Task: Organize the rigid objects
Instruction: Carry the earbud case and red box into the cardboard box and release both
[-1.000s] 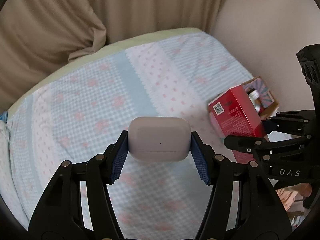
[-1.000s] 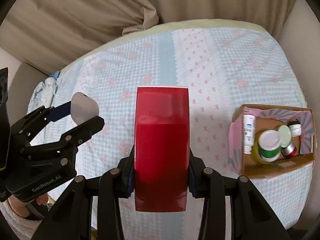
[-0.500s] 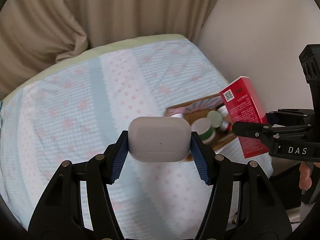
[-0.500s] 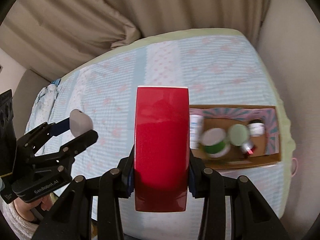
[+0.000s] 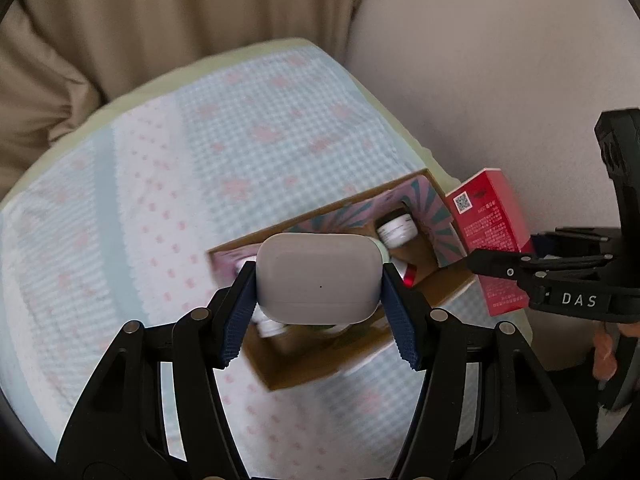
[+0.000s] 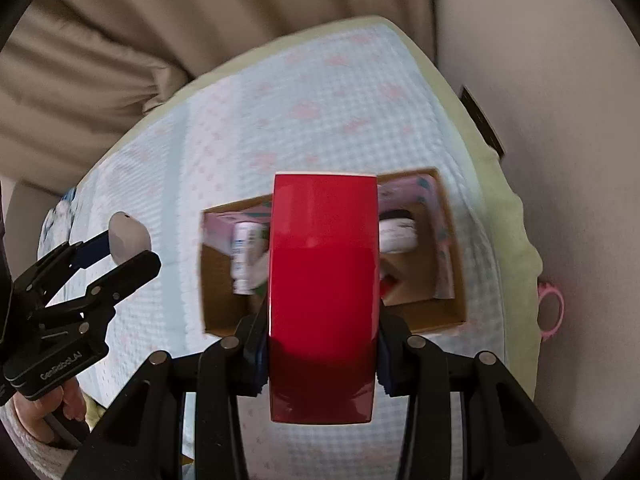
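Gripping a white earbud case (image 5: 318,280), the left gripper (image 5: 318,304) hangs above the cardboard box (image 5: 312,372) of jars, right gripper (image 6: 323,354) clamped on a red carton (image 6: 323,300) over the same box

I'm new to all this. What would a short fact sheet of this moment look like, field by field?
Setting: bed with a checked sheet
Left hand-held gripper: shut on a white earbud case
Right hand-held gripper: shut on a red box
Container: open cardboard box on the bed
Inside it: white bottle, white jar, others hidden
Position: both items held above the cardboard box
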A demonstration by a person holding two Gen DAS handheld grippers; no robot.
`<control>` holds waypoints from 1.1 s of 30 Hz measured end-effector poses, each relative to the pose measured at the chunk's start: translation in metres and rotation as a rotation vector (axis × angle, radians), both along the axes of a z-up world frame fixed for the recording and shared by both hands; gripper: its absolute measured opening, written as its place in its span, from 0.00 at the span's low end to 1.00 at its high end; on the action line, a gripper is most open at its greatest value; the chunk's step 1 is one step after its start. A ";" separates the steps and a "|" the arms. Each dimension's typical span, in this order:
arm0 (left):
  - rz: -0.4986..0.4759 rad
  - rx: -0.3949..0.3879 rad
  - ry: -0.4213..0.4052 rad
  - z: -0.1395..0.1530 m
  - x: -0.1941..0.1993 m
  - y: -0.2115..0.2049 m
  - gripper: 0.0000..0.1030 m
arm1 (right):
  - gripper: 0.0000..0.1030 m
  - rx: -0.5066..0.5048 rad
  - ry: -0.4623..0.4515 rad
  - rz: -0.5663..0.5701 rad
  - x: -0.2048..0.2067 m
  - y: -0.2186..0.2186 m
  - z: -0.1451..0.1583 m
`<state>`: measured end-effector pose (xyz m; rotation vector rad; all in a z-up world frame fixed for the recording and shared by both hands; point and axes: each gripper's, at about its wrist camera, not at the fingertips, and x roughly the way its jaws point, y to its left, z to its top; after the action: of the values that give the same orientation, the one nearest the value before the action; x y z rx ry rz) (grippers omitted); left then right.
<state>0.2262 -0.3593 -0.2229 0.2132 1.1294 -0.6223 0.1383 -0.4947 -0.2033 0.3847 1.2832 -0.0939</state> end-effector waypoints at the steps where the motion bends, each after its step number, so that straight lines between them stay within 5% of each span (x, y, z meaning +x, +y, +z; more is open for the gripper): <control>1: -0.005 0.004 0.008 -0.006 0.003 -0.006 0.55 | 0.37 0.013 0.009 -0.018 0.000 -0.008 -0.007; 16: -0.119 0.229 0.164 -0.142 0.059 -0.085 0.55 | 0.37 0.208 0.096 -0.161 0.019 -0.054 -0.108; 24: -0.141 0.234 0.269 -0.159 0.074 -0.094 0.56 | 0.38 0.277 0.109 -0.215 0.013 -0.052 -0.130; 25: -0.142 0.241 0.275 -0.159 0.075 -0.094 0.57 | 0.42 0.257 0.110 -0.213 0.014 -0.050 -0.129; 26: -0.146 0.254 0.271 -0.158 0.076 -0.094 0.68 | 0.47 0.228 0.113 -0.203 0.015 -0.048 -0.129; 27: -0.155 0.272 0.256 -0.155 0.076 -0.093 0.93 | 0.66 0.200 0.109 -0.193 0.016 -0.046 -0.127; 28: -0.157 0.252 0.267 -0.152 0.077 -0.091 1.00 | 0.92 0.175 0.105 -0.183 0.017 -0.045 -0.124; 29: -0.155 0.226 0.260 -0.146 0.077 -0.085 1.00 | 1.00 0.127 0.112 -0.166 0.017 -0.041 -0.122; 33: -0.158 0.295 0.178 -0.138 0.073 -0.074 1.00 | 1.00 0.053 0.140 -0.163 0.010 -0.044 -0.118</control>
<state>0.2991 -0.4338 -0.3613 0.5114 1.3853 -0.6213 0.1483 -0.5391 -0.3211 0.5353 1.3928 -0.2283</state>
